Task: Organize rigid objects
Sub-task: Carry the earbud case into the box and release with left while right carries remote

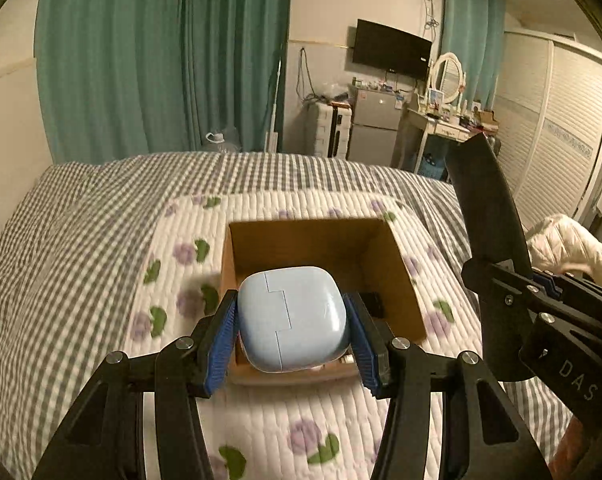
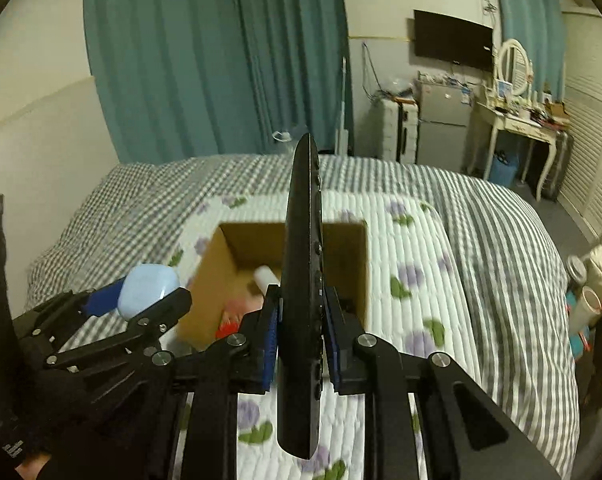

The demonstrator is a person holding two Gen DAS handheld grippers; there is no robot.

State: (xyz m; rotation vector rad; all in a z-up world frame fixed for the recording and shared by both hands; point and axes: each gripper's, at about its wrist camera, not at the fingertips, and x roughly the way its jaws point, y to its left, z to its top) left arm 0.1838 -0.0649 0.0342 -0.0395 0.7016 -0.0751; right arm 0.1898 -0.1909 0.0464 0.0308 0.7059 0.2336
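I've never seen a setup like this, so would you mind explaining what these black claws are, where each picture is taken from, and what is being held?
No robot here: a person holds a two-finger gripper in each hand, each with a fisheye camera looking along its fingers.

The left-wrist picture shows the left gripper shut on a pale blue case, above an open cardboard box. The right-wrist picture shows the right gripper shut on a black remote, held on edge.

The box sits on a floral quilt over a checked bed cover. A few small items lie inside, too blurred to name.
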